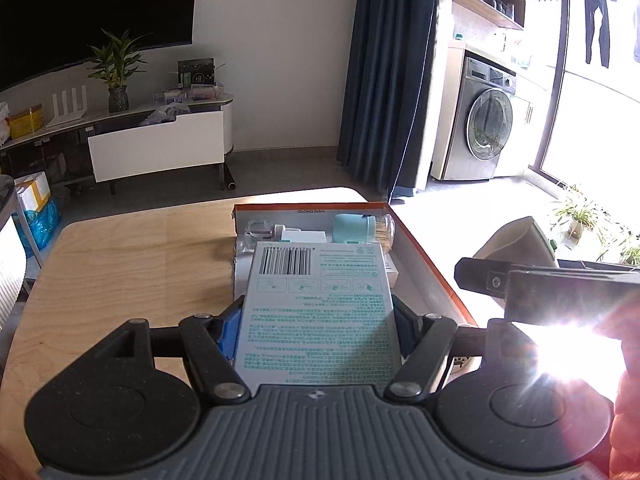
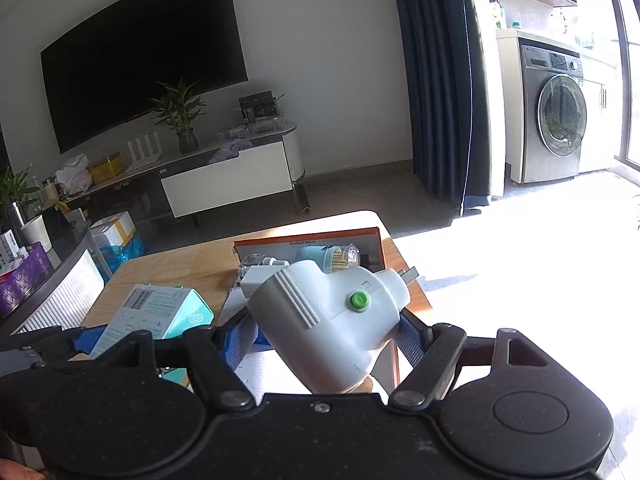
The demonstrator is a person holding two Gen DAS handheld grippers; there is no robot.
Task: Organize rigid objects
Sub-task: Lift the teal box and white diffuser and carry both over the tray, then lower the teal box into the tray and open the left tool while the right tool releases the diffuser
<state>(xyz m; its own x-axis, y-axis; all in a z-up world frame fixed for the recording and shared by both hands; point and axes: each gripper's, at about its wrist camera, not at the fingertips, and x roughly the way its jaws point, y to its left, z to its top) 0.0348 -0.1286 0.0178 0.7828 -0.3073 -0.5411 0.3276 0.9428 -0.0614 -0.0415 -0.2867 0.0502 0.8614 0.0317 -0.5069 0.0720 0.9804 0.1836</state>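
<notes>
A printed carton (image 1: pixel 318 312) is pinched by the left gripper (image 1: pixel 316 320) above the orange-rimmed tray (image 1: pixel 430 264); a white plug adapter (image 2: pixel 332 320) is clamped in the right gripper (image 2: pixel 326 332) over the worktop (image 1: pixel 120 264).

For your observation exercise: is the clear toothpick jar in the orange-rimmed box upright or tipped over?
Tipped. The clear toothpick jar lies on its side in the orange-rimmed box, beside the mint-green container.

Harsh window daylight from the right, lens flare, blown-out floor (image 2: pixel 520 280), fisheye-bent edges.
</notes>
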